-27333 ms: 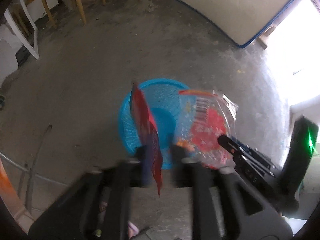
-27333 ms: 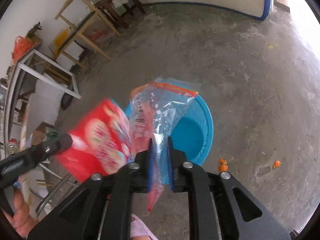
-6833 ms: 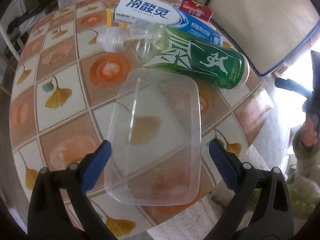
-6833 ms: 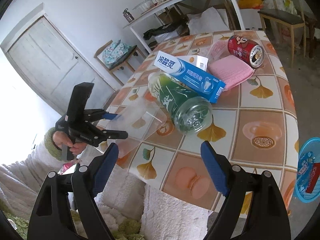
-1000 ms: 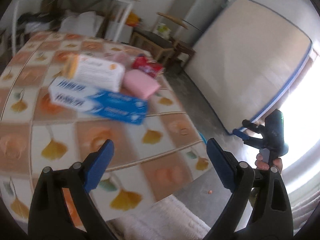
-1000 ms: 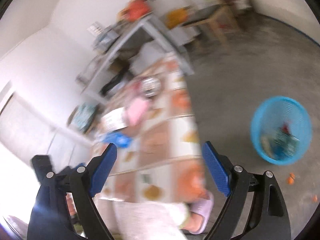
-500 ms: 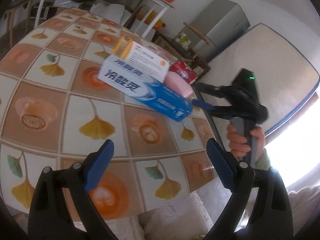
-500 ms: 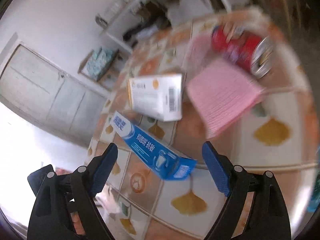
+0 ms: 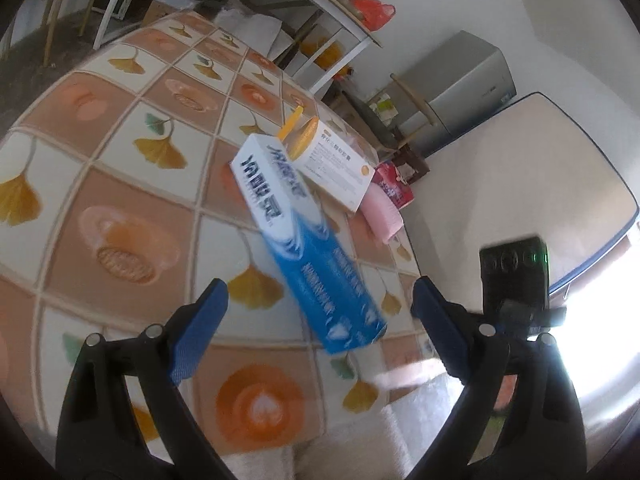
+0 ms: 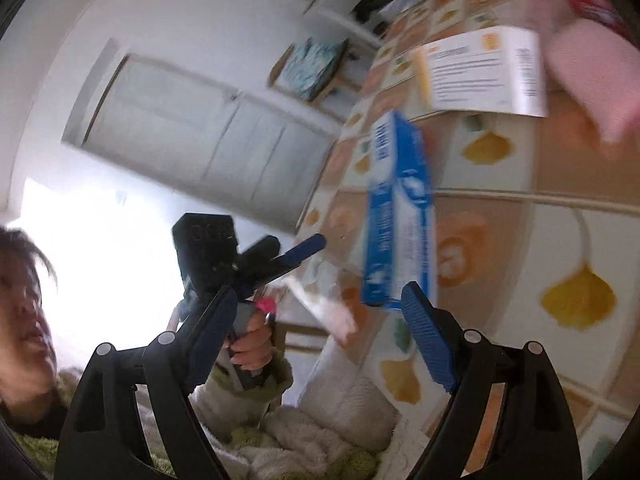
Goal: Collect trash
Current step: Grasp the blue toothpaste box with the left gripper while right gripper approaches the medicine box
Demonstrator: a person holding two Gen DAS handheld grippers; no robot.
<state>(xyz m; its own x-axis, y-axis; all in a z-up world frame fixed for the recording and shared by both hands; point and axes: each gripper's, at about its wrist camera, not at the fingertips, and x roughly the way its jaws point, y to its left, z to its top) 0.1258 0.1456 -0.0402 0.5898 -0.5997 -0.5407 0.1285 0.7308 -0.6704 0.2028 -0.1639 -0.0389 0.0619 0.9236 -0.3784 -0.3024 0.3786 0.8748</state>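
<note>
While both tools, left tool (image 9: 316, 324) and right tool (image 10: 316, 332), gape empty, looks like the blue toothpaste box (image 9: 304, 248) on the tabletop (image 9: 120, 184) is next, needing a clamp.

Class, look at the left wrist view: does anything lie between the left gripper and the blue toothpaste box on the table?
Nothing visible does. The left gripper is open, and only bare tablecloth separates it from the blue toothpaste box.

Bare tablecloth (image 9: 120, 216) left of the toothpaste box (image 9: 304, 248) lies free; behind it crowd a white carton (image 9: 332, 168) (touching), pink cloth (image 9: 380, 216), red can (image 9: 394, 186)
</note>
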